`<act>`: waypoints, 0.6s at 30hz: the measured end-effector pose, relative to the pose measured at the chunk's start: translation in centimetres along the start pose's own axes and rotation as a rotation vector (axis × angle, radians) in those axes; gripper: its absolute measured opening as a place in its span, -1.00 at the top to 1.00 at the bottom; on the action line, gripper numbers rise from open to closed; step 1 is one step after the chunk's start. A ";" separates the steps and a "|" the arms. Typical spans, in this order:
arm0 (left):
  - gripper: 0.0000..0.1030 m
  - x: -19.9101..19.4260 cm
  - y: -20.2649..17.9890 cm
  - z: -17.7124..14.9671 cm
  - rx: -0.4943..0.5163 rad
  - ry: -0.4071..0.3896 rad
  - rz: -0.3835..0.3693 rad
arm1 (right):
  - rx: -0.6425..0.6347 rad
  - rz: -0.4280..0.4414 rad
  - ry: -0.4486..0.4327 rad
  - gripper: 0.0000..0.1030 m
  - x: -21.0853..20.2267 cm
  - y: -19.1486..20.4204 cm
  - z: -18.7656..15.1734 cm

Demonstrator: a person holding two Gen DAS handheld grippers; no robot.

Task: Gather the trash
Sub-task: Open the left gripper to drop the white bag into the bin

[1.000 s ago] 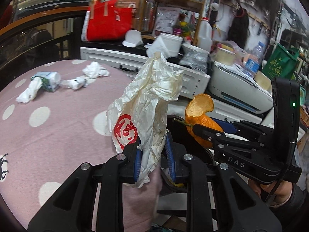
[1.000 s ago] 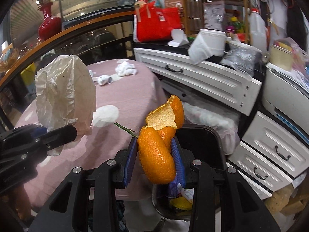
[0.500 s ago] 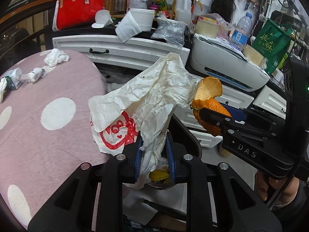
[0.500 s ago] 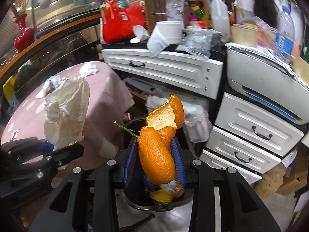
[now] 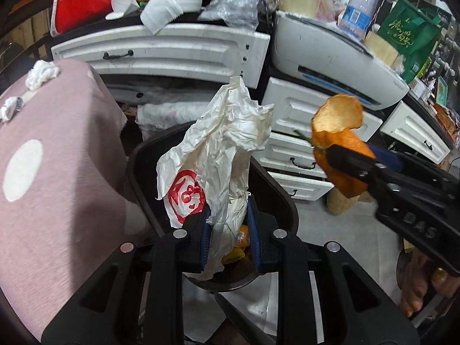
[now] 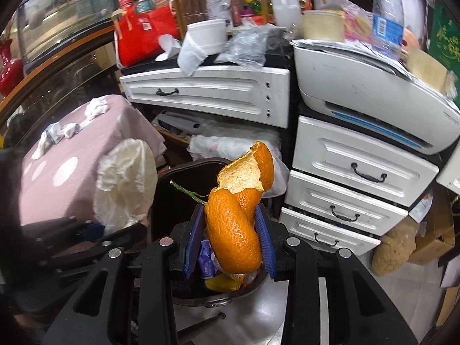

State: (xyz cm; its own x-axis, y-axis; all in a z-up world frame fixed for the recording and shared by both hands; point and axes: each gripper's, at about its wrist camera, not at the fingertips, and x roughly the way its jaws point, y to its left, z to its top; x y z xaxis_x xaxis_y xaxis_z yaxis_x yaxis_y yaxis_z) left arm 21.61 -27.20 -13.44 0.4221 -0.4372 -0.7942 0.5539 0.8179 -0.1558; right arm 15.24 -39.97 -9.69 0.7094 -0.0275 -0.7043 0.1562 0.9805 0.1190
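Holding both loads over the bin [image 6: 184, 172], left gripper [image 5: 227, 224] clamped on the wrapper [image 5: 227, 149] and right gripper [image 6: 230, 230] on the peel [image 6: 235, 224], best release low and centred, one at a time.

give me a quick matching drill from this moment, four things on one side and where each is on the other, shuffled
Things:
1. orange peel
2. crumpled wrapper
3. wadded tissues
4. water bottle

Places:
A. on the polka-dot tablecloth
B. clamped in the left gripper
C. up on the white printer
D. clamped in the right gripper, over the black bin

Pairs: 1-D, 2-B, 3-A, 4-C
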 end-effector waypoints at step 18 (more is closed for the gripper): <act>-0.50 7.0 -0.4 0.0 0.017 0.137 -0.024 | 0.041 -0.022 0.027 0.30 0.8 -2.0 -0.6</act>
State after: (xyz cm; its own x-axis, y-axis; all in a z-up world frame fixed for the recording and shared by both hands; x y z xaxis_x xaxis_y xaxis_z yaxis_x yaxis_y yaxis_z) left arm 24.31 -30.60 -18.96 0.3070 -0.4003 -0.8634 0.5750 0.8009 -0.1669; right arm 15.10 -41.80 -10.89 0.6867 -0.0429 -0.7257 0.2000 0.9709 0.1318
